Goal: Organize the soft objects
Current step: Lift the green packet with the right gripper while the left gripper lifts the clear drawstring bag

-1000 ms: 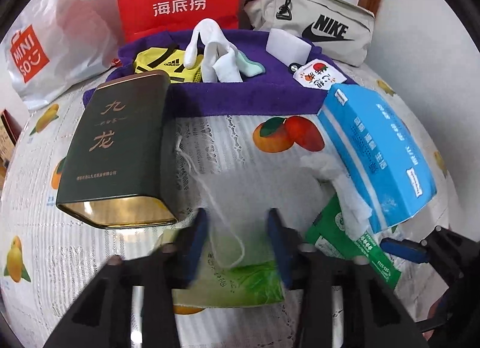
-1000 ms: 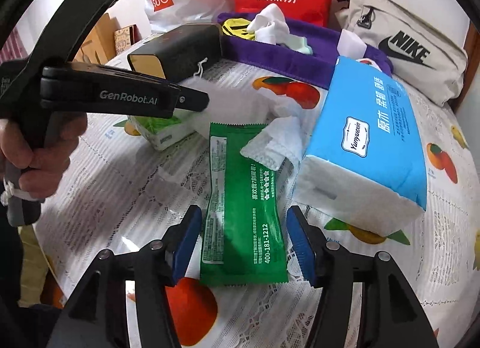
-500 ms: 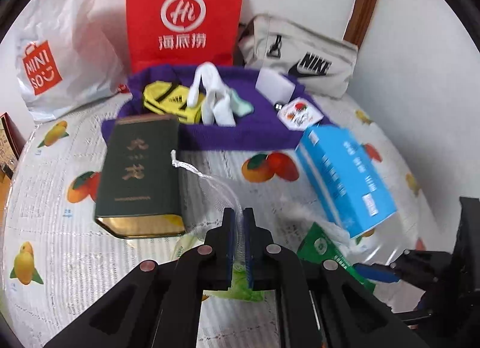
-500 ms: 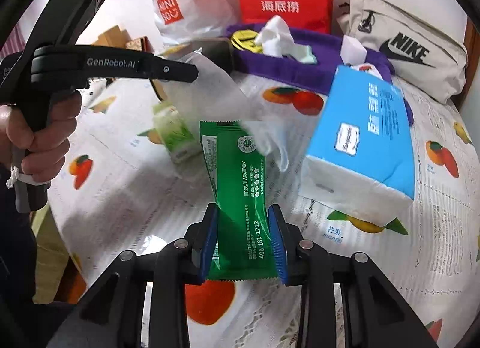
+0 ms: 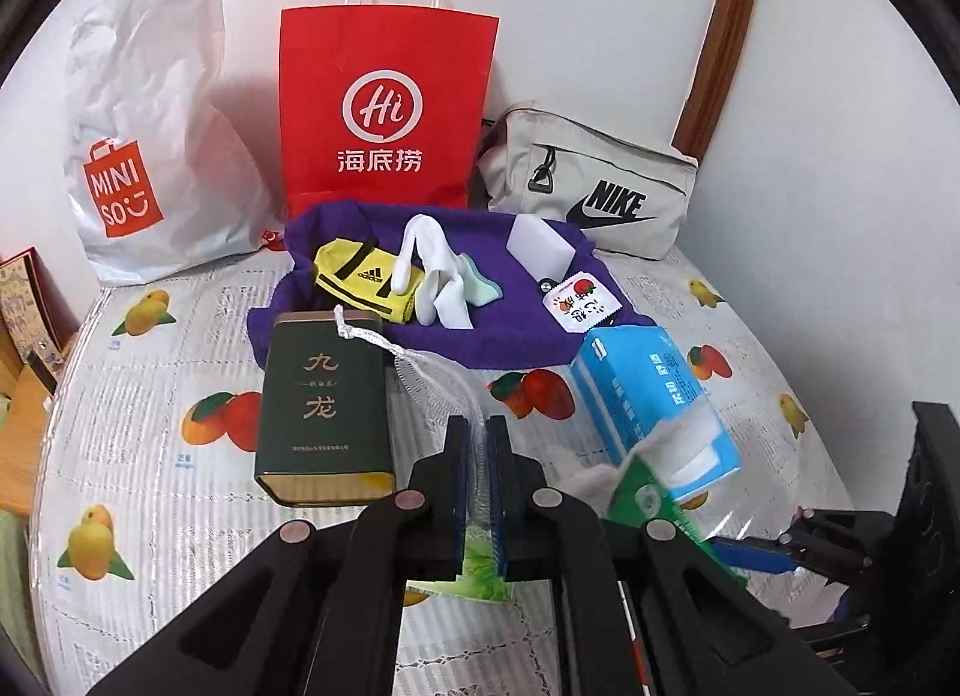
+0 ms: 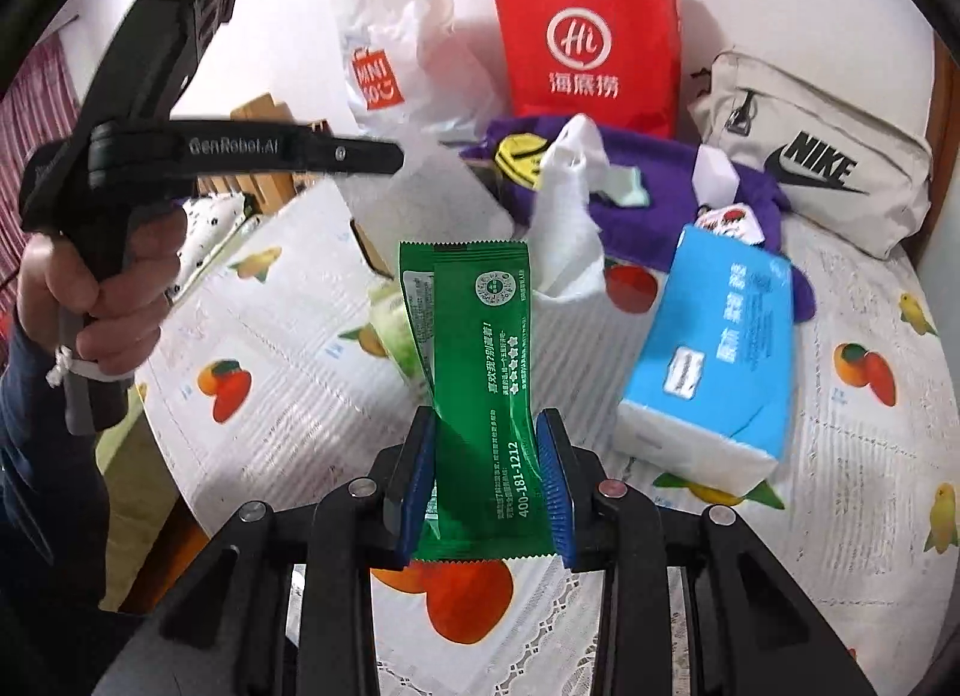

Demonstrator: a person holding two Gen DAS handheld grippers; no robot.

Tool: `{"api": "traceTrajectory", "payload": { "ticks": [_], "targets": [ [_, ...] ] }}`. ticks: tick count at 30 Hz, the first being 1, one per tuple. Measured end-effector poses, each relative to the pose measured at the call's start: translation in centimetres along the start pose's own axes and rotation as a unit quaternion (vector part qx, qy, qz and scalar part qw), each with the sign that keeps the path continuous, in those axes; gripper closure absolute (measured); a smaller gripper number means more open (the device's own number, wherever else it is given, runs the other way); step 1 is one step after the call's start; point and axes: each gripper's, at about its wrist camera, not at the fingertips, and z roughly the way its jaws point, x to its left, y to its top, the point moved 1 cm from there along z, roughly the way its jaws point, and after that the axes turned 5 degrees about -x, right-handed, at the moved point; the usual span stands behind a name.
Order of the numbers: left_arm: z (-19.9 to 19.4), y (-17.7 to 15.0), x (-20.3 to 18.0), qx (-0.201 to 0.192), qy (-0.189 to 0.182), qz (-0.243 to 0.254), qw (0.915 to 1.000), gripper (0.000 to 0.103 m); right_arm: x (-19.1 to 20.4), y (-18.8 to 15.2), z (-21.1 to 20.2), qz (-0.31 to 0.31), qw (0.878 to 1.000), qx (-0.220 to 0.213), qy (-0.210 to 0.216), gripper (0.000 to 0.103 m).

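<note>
While the left gripper (image 5: pixel 477 492) is clamped nearly closed on the thin mesh drawstring pouch (image 5: pixel 444 381), the right gripper (image 6: pixel 487 477) pinches the green wipes packet (image 6: pixel 483 396) across its width, blue pads pressing on both long edges. Both loads hang clear of the fruit-print tablecloth (image 5: pixel 180 396); a pale green packet seems to sit in the pouch's bottom, below the jaws, though little of it shows.

Just beside the held things lie the dark green tin (image 5: pixel 324 396), with the pouch's cord trailing over its top, and the blue tissue pack (image 6: pixel 714 348). Farther back, the purple cloth (image 5: pixel 432 336) holds a yellow sports item, white socks and a white block, and behind it stand the red paper bag (image 5: pixel 387 96), a white shopping bag and a beige pouch.

I take this for the carrying step. Next, I would guess, the packet goes into the pouch's mouth or onto the purple cloth; the limp mesh would need opening first.
</note>
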Motion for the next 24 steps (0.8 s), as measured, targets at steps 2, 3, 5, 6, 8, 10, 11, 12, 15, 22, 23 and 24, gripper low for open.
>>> {"api": "traceTrajectory", "payload": {
  "ticks": [2,3,5,6,8,10,11,12,15,22,23,24],
  "targets": [
    [0.2,-0.1,0.0,0.004,0.006,0.003,1.0000,0.096,0.0,0.2,-0.7,0.001,1.000,-0.008,0.002,0.069],
    [0.4,-0.1,0.0,0.006,0.010,0.004,0.9999,0.096,0.0,0.3,-0.9,0.001,1.000,-0.011,0.006,0.069],
    [1.0,-0.5,0.3,0.016,0.030,0.005,0.9994,0.096,0.1,0.3,-1.4,0.001,1.000,-0.012,0.013,0.069],
    [1.3,-0.7,0.5,0.020,0.032,0.001,0.9993,0.096,-0.1,0.3,-1.4,0.003,1.000,-0.011,0.016,0.069],
    [1.3,-1.0,0.8,0.021,0.020,-0.008,0.9996,0.096,-0.3,0.0,-1.1,0.007,1.000,-0.003,0.015,0.069],
    [0.8,-1.0,0.7,0.016,0.014,-0.007,0.9998,0.096,-0.4,-0.4,-0.4,0.006,1.000,0.010,0.012,0.069],
    [0.4,-0.9,0.4,0.011,0.011,-0.003,0.9999,0.096,-0.4,-0.7,0.0,0.007,1.000,0.017,0.013,0.069],
    [0.1,-0.8,0.2,0.007,0.007,0.001,1.0000,0.096,-0.4,-0.8,0.4,0.008,1.000,0.024,0.014,0.069],
    [-0.6,-0.3,-0.5,-0.003,0.000,0.008,1.0000,0.096,-0.3,-1.8,2.3,0.010,0.998,0.057,0.018,0.069],
    [-0.6,0.6,-1.9,-0.009,-0.032,0.010,0.9994,0.096,0.3,-3.4,4.4,0.008,0.995,0.094,0.035,0.069],
    [-0.5,0.7,-2.2,-0.009,-0.043,0.008,0.9990,0.096,0.3,-3.6,4.7,0.011,0.995,0.098,0.033,0.069],
    [-0.3,0.7,-2.5,-0.007,-0.050,0.006,0.9987,0.096,0.1,-3.6,4.8,0.014,0.994,0.101,0.034,0.069]
  ]
}}
